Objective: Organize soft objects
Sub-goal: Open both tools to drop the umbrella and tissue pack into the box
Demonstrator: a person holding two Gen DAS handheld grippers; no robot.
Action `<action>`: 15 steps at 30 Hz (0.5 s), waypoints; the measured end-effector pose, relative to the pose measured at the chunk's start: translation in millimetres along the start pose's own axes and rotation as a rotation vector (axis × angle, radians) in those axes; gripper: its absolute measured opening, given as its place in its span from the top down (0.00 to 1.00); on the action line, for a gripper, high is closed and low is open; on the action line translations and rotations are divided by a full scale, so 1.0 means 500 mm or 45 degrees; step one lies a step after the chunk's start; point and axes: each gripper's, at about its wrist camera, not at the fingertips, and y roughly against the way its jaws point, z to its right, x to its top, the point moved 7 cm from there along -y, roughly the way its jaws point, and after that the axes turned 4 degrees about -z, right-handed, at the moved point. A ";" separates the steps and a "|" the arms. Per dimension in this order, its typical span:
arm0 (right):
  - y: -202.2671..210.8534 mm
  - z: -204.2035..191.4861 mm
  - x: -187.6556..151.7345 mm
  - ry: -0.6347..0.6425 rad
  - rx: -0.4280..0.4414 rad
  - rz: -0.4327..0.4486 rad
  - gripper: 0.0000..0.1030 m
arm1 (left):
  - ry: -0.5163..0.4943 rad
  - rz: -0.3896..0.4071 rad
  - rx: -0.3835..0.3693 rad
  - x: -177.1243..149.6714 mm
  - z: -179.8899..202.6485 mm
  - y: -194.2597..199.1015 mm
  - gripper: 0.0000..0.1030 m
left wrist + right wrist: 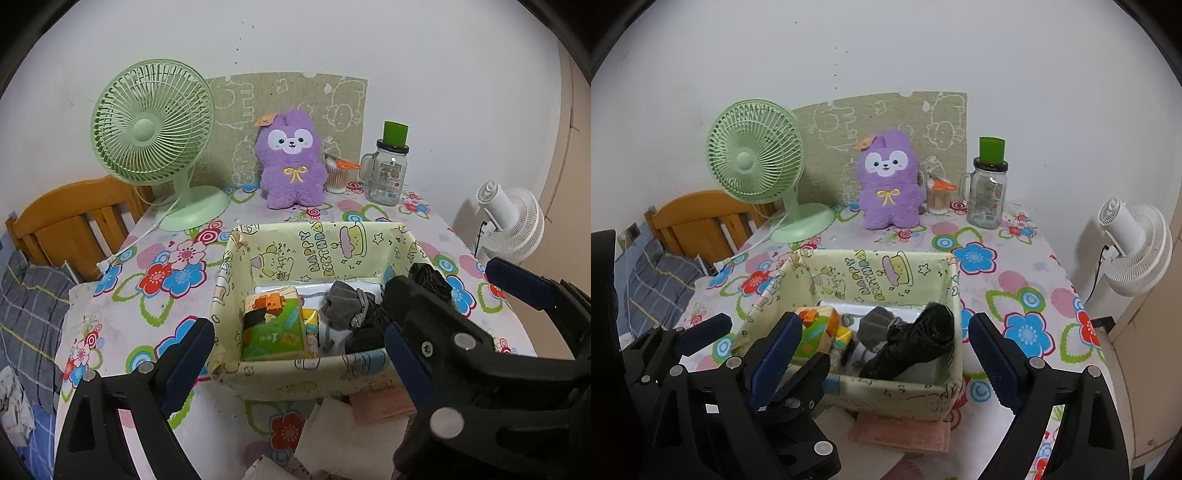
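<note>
Right gripper (pixel 884 345) open, empty, over yellow box (pixel 908 400)

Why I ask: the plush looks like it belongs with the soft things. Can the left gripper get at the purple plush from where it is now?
Probably, but not directly. The left gripper is open and empty, yet the yellow box sits between it and the purple plush by the wall, so it would have to go over the box.

I see the box (pixel 295 373) at the table (pixel 155 325) front-centre, w/ tissue pack (pixel 273 325) in its left part, socks (pixel 343 306) mid, rolled cloth (pixel 919 339) right. Behind: plush (pixel 291 162) centre, desk fan (pixel 155 125) to its left, jar (pixel 386 177) to its right. Folded cloths (pixel 351 435) lie before the box.
</note>
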 end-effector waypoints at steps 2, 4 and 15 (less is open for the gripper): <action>0.004 -0.003 -0.005 0.001 0.002 -0.001 0.09 | -0.001 0.005 0.003 -0.003 -0.002 0.006 0.08; 0.008 -0.005 -0.009 -0.001 0.003 -0.004 0.09 | -0.007 0.009 0.006 -0.008 -0.001 0.012 0.07; 0.042 -0.018 -0.041 0.007 -0.010 0.003 0.09 | -0.019 0.019 0.004 -0.039 0.001 0.042 0.03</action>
